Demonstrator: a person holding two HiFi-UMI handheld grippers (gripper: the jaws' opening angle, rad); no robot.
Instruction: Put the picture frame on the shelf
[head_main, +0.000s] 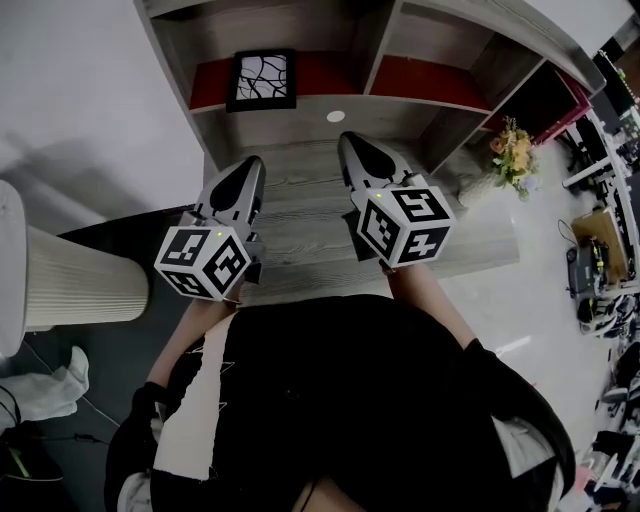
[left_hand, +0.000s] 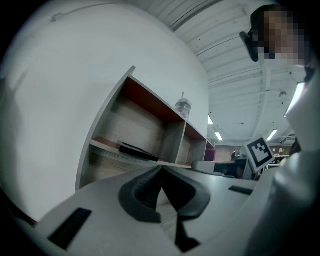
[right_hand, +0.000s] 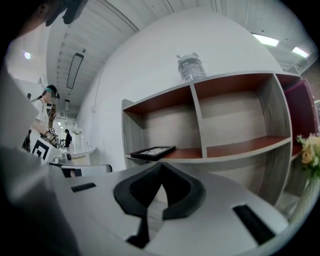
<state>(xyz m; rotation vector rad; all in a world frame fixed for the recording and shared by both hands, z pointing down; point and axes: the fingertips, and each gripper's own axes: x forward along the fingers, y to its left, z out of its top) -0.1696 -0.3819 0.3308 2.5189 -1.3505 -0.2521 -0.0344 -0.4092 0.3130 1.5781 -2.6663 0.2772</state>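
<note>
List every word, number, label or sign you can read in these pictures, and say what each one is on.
No readable words or numbers anywhere.
Marker cube on the left gripper: black-and-white squares, no letters.
Marker cube on the right gripper: the same.
Picture frame on the shelf: branching black lines, no words.
Lidded cup on top of the shelf: any label too blurred to read.

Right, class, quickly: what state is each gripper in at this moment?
Left gripper: closed, holding nothing.
Right gripper: closed, holding nothing.
</note>
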